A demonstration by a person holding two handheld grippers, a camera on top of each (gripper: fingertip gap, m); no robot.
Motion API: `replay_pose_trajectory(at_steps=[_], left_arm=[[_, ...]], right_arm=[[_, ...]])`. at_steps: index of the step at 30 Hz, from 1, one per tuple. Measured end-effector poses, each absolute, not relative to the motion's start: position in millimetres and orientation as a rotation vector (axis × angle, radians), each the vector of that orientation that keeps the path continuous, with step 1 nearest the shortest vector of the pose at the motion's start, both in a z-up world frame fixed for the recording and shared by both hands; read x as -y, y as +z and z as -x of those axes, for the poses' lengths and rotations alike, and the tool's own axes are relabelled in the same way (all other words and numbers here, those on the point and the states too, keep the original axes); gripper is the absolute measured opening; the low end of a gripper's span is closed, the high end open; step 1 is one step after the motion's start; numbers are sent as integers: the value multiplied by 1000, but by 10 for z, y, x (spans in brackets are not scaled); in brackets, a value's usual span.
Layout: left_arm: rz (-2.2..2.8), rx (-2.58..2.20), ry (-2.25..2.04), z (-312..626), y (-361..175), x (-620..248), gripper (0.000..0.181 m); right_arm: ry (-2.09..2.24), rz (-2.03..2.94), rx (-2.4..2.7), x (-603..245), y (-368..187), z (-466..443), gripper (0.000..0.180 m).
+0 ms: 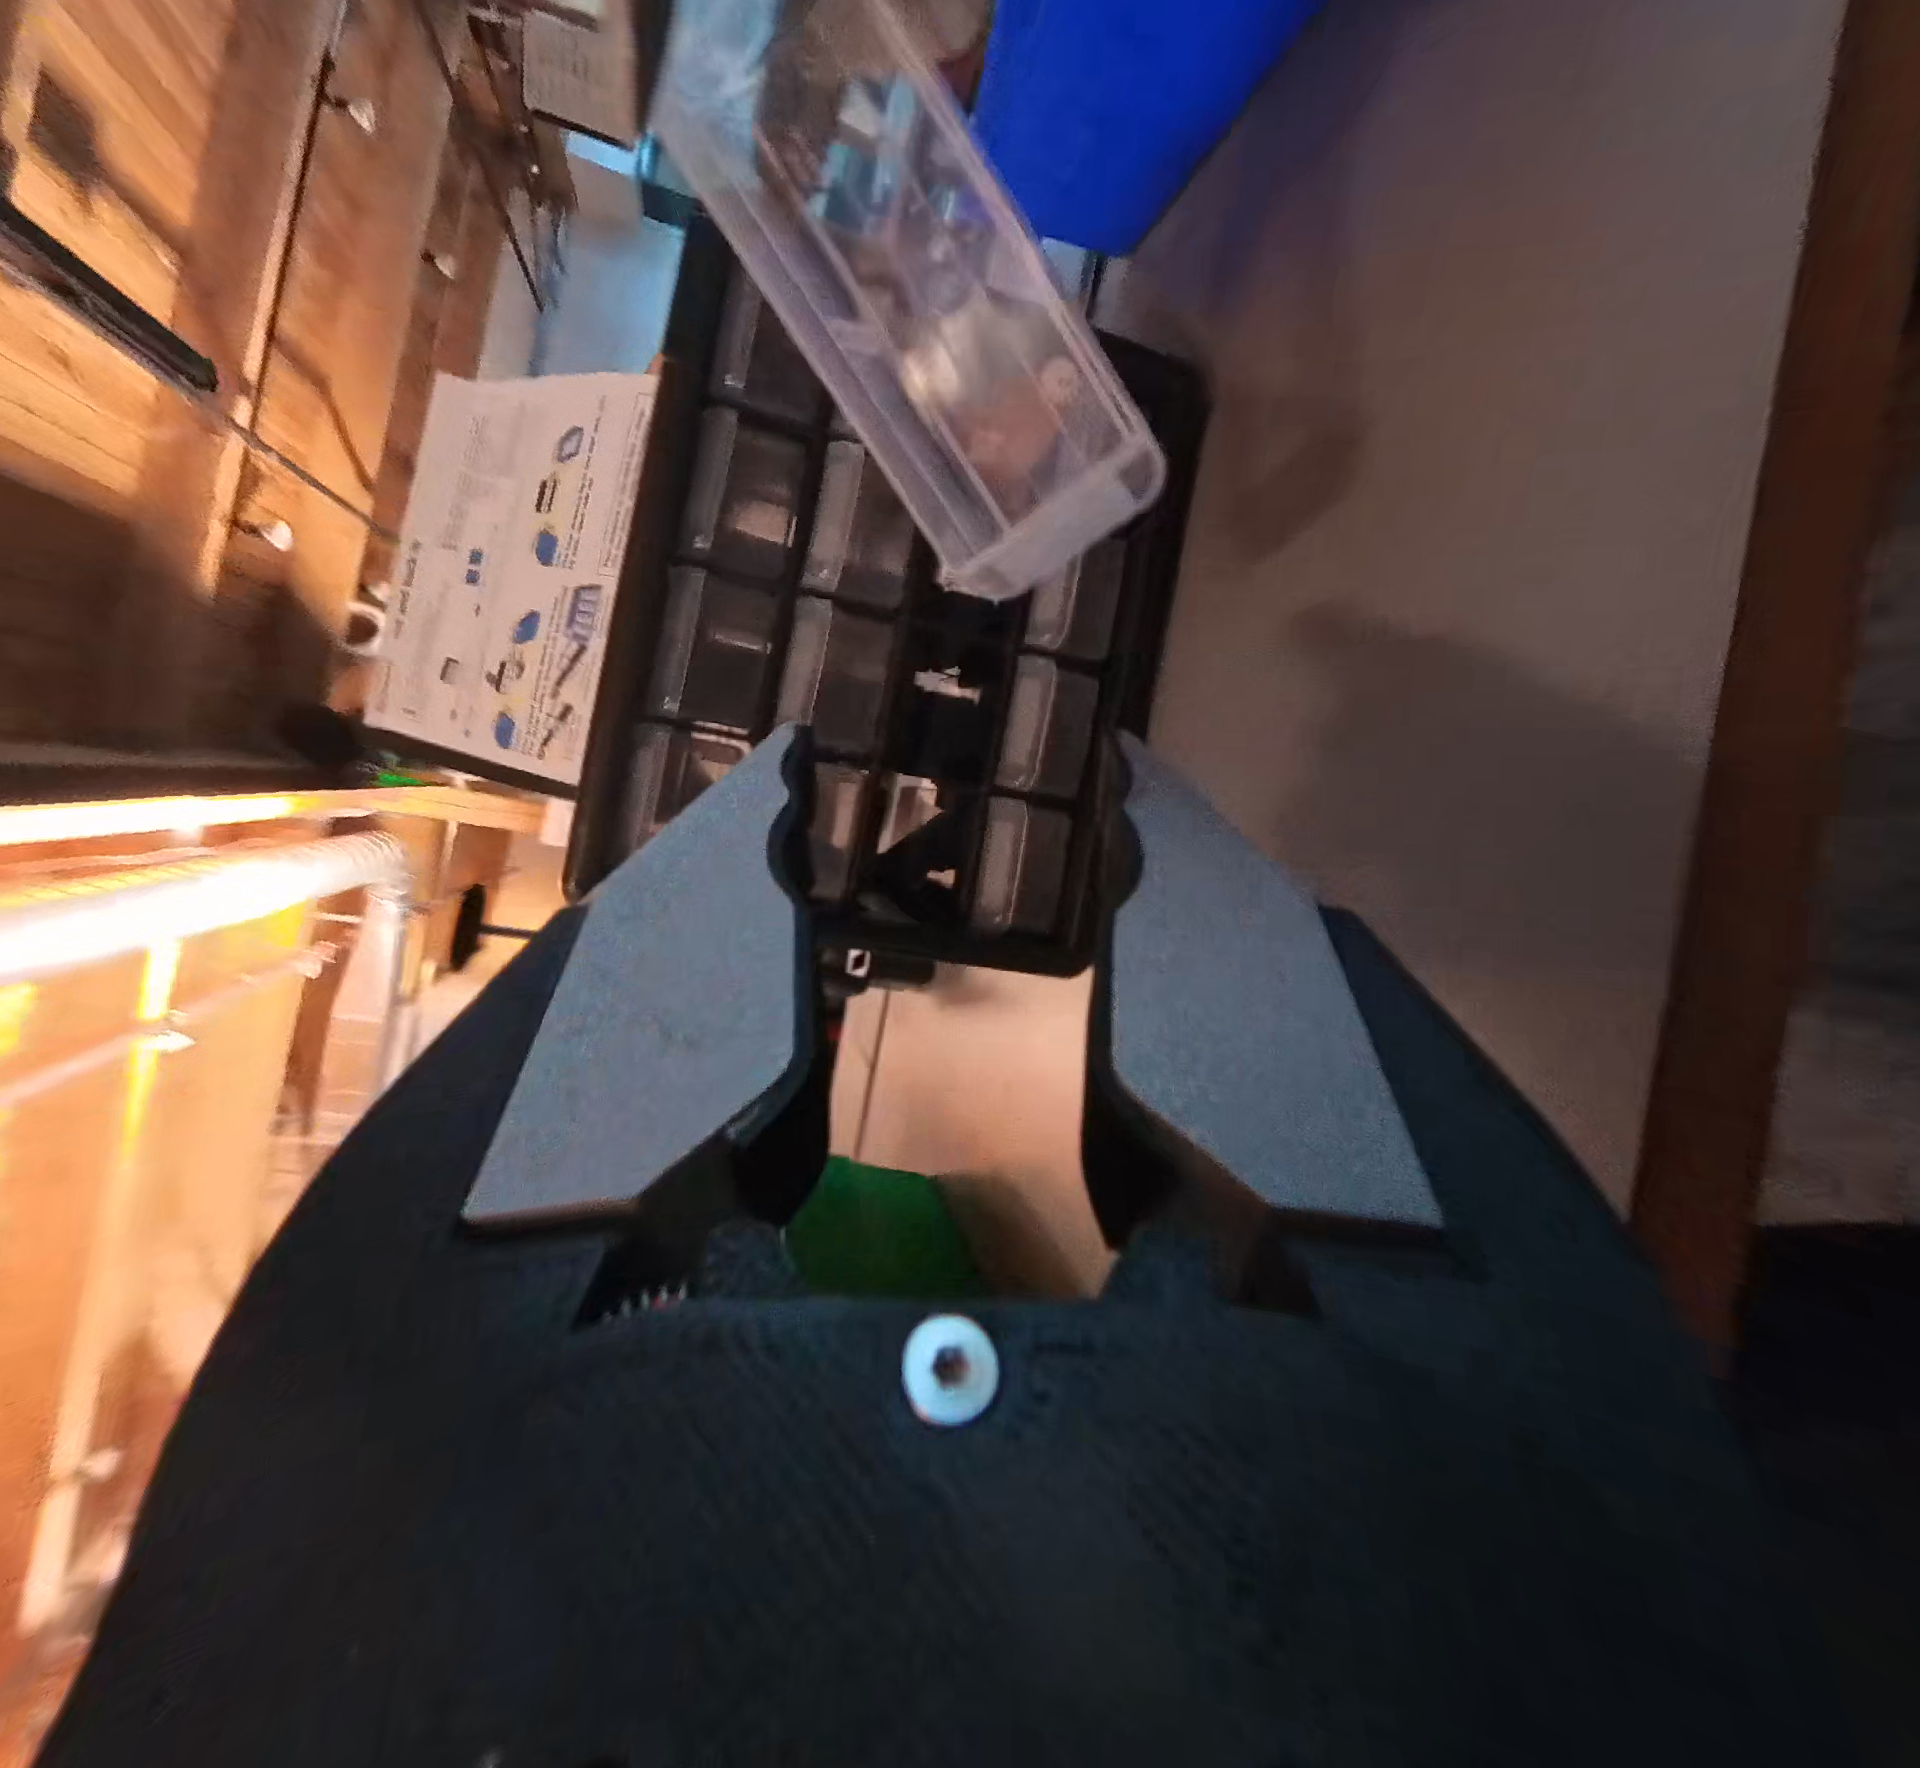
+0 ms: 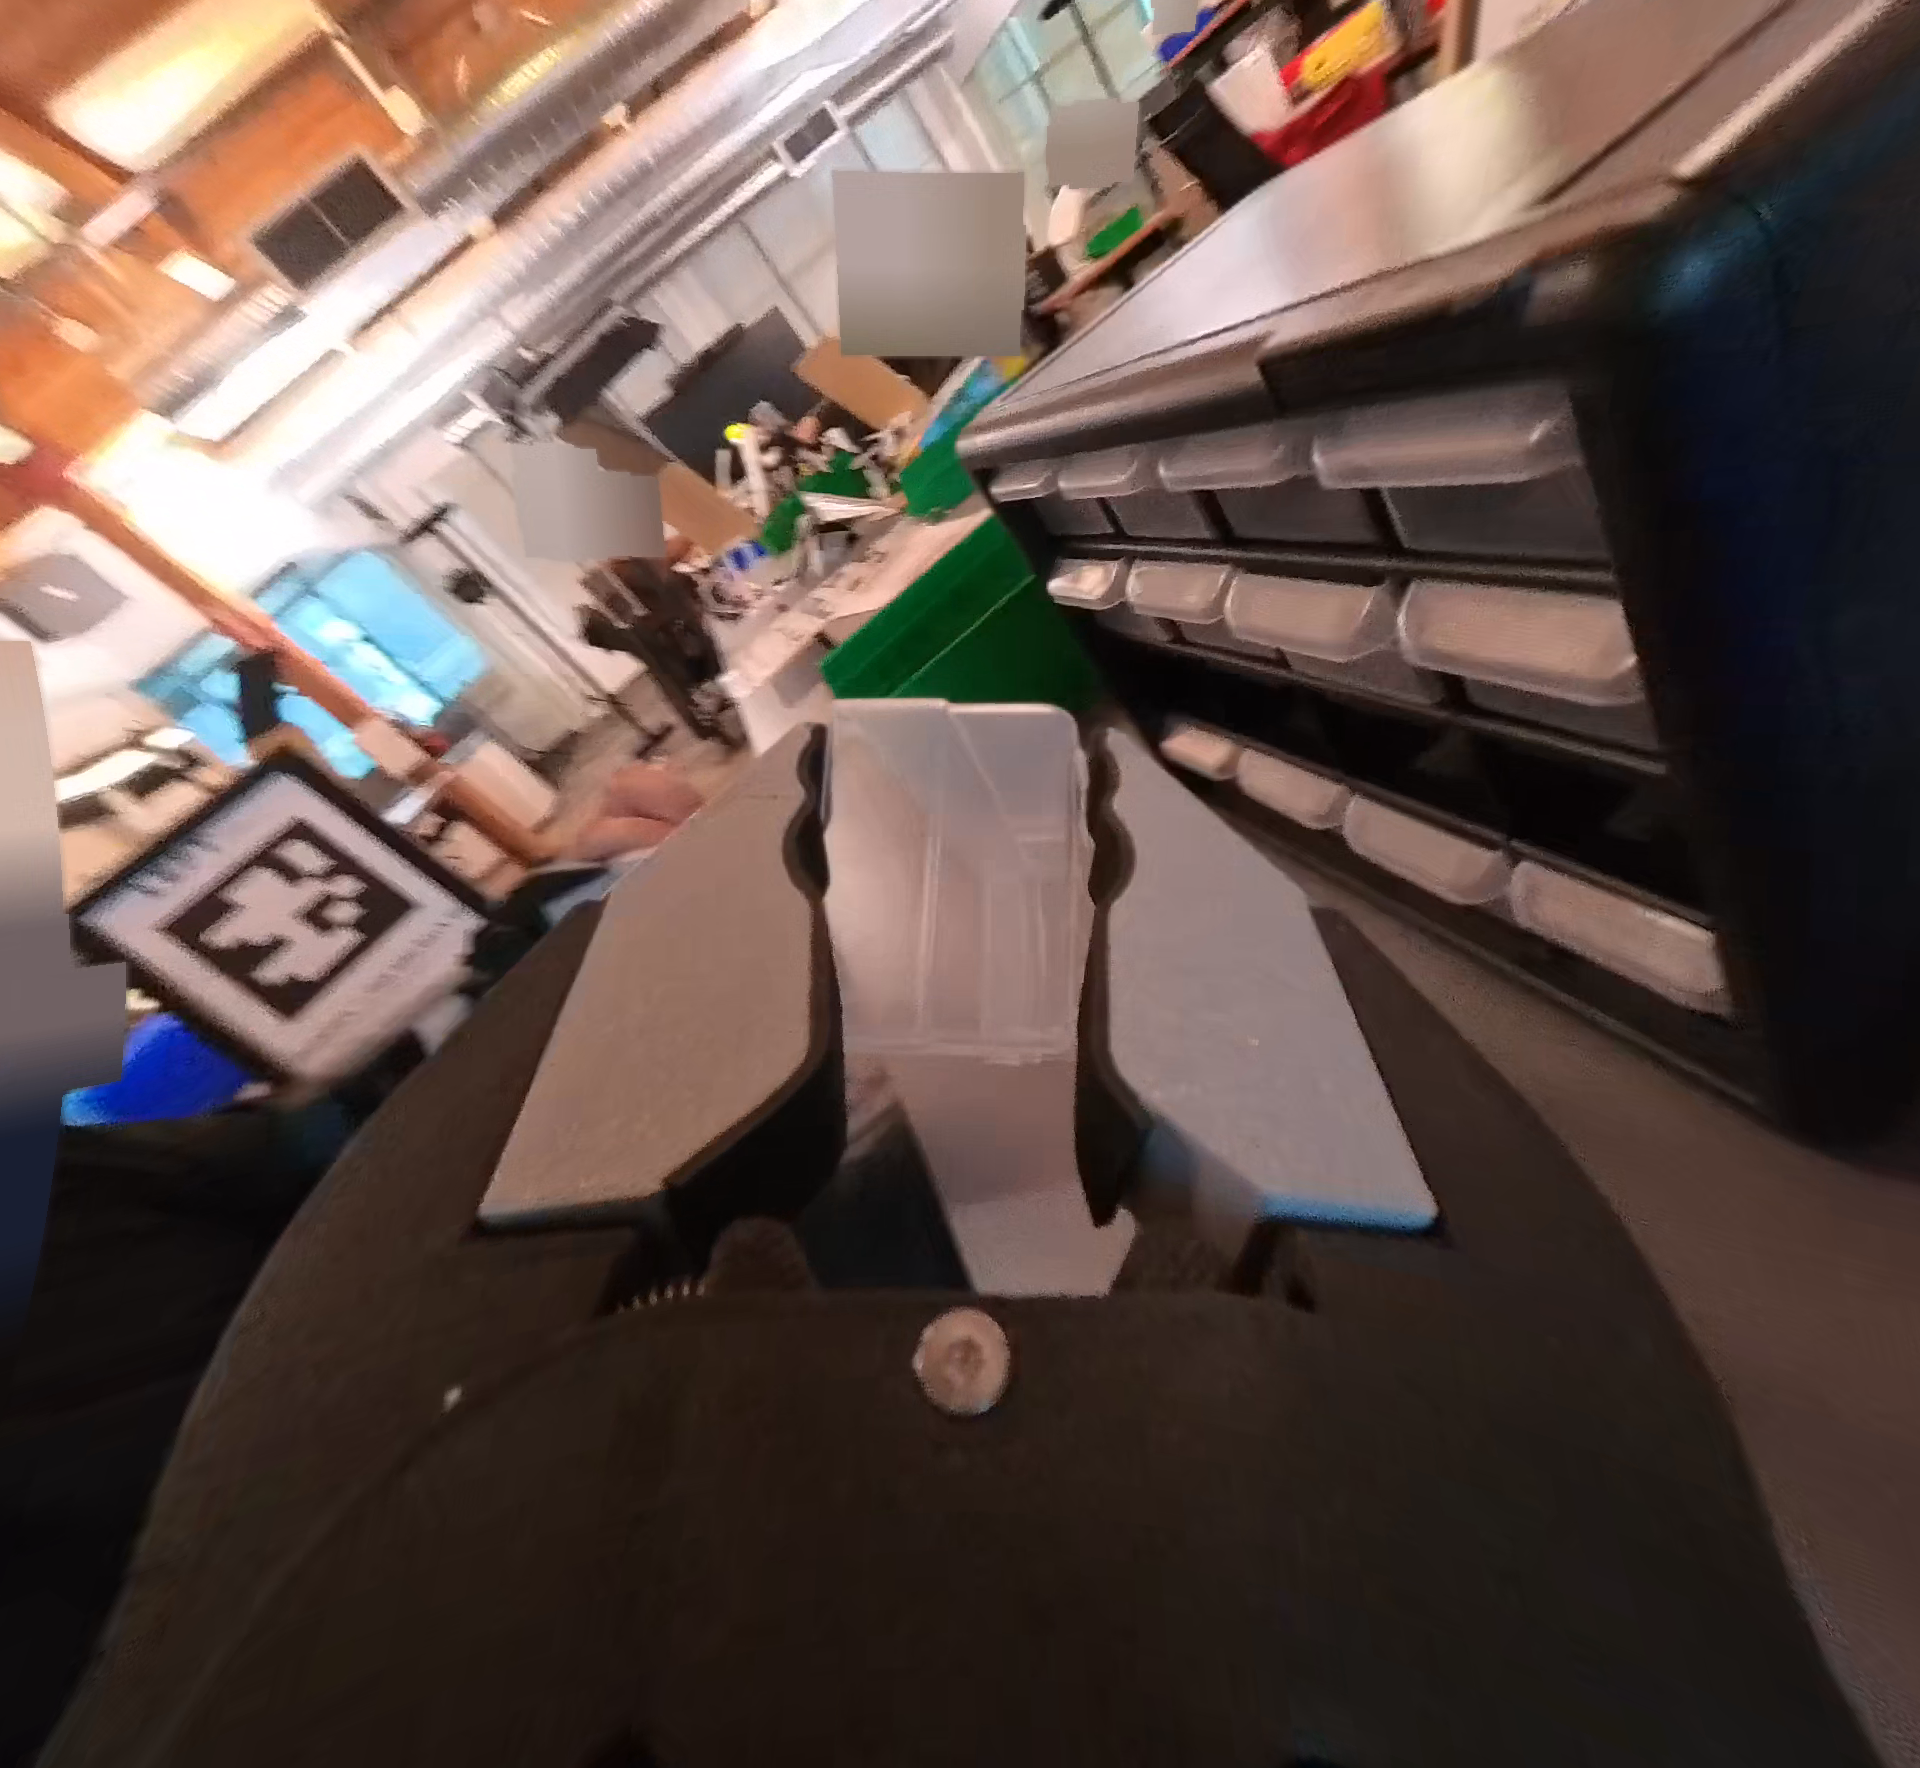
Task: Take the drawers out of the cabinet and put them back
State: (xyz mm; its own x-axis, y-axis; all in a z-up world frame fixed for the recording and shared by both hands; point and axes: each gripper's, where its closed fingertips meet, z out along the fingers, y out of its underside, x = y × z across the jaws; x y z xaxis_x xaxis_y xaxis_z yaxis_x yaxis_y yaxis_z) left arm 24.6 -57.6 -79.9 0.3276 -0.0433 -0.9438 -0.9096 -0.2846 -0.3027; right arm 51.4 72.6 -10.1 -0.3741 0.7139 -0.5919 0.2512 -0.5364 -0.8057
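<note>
The black cabinet [image 1: 748, 513] of small clear drawers fills the middle of the left wrist view, with two open dark slots [image 1: 940, 690] in it. A clear drawer [image 1: 914, 264] with small parts inside hangs tilted in the air in front of it. My left gripper [image 1: 956, 814] is open and empty, its fingertips just short of the cabinet's near end. My right gripper [image 2: 956, 835] is shut on the clear drawer [image 2: 951, 887], holding it by one end. The cabinet [image 2: 1455, 347] lies to its right, rows of drawers [image 2: 1299, 617] facing me.
A blue object [image 1: 1174, 25] sits behind the held drawer. A printed sheet [image 1: 509, 565] lies beside the cabinet. A wooden post [image 1: 1787, 575] borders the pale surface [image 1: 1403, 679]. A black-and-white marker tag [image 2: 281, 918] and a green bin [image 2: 956, 617] lie left of the cabinet; people stand far off.
</note>
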Motion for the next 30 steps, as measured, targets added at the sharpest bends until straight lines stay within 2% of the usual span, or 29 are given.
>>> replay_pose_trajectory(at_steps=[1,7,16,18,21,26,27,30], left_arm=[[1600,-917,1142,-244,-851,555,55],[1089,-1095,1627,-300,-620,365,47],[784,-1209,1657,-702,-461,322,51],[717,-1237,1690,-765,-433,297,46],[673,-1263,1691,-821,-406,261,52],[854,-1310,1661,-765,-460,265,52],[924,-1301,1609,-772,-464,269,51],[1186,-1228,1499,-662,-455,229,51]], right_arm=[[2047,1527,1272,-731,-85,-537,47],[2408,1563,1226,-608,-69,-577,47],[2770,1552,1083,-536,-39,-569,46],[2817,1542,1124,-430,-46,-557,46],[2871,1543,1205,-260,-85,-536,46],[2597,1641,1272,-354,-307,-434,41],[2484,1672,1288,-406,-363,-411,44],[1972,1781,1335,-691,-592,-375,74]])
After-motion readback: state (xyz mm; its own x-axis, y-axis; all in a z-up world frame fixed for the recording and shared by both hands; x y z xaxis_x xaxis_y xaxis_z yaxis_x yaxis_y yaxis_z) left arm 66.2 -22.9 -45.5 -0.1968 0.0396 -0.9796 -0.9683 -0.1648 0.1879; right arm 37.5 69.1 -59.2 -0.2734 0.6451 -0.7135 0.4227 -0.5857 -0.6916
